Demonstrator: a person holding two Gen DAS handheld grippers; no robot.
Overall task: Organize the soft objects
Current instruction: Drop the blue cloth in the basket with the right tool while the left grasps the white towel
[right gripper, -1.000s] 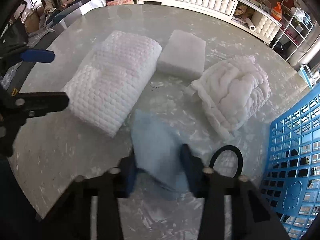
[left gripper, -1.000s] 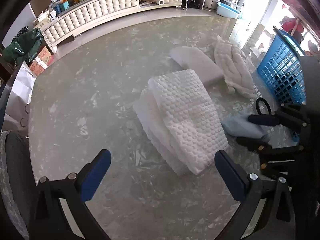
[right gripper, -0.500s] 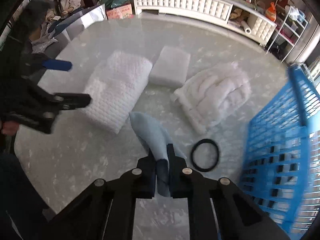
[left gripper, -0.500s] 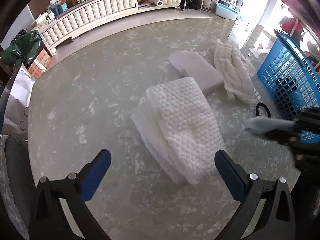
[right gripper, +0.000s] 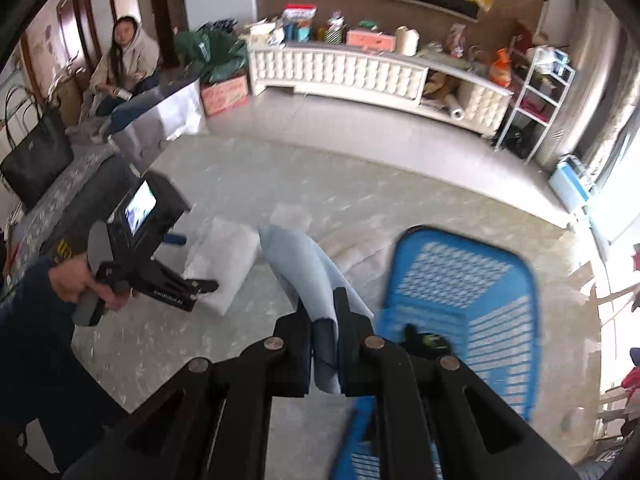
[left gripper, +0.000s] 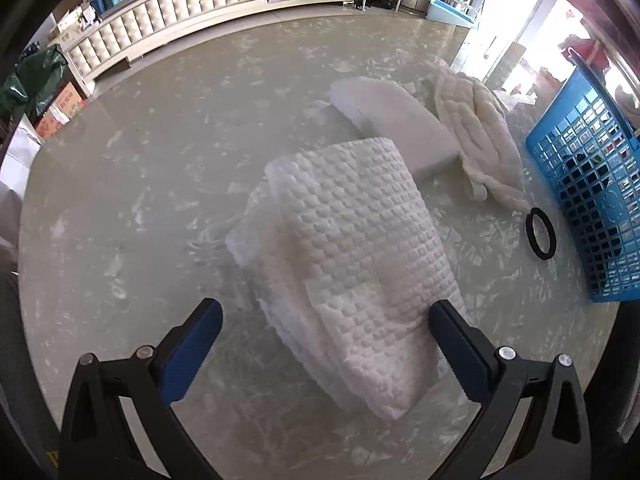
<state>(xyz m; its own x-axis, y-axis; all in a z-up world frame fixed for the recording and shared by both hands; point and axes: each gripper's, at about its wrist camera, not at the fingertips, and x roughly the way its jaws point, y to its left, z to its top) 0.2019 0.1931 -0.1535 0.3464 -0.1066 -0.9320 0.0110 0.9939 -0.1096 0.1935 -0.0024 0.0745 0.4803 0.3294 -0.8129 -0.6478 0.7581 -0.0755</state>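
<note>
My right gripper (right gripper: 323,312) is shut on a light blue cloth (right gripper: 304,268) and holds it high above the table, beside and above the blue basket (right gripper: 464,280). My left gripper (left gripper: 326,332) is open and empty, low over the near end of a folded white textured towel (left gripper: 352,264). Behind the towel lie a white foam block (left gripper: 396,128) and a bunched white knit blanket (left gripper: 476,136). The blue basket (left gripper: 588,200) stands at the table's right edge. The left gripper also shows in the right wrist view (right gripper: 192,280).
A black ring (left gripper: 541,233) lies on the marble table (left gripper: 140,184) between the blanket and the basket. A dark item lies inside the basket (right gripper: 424,340). A person (right gripper: 128,60) sits at the back left. A white cabinet (right gripper: 360,72) lines the far wall.
My right gripper has lifted the blue cloth off the table and swung it up toward the basket. My left gripper has moved closer over the white towel.
</note>
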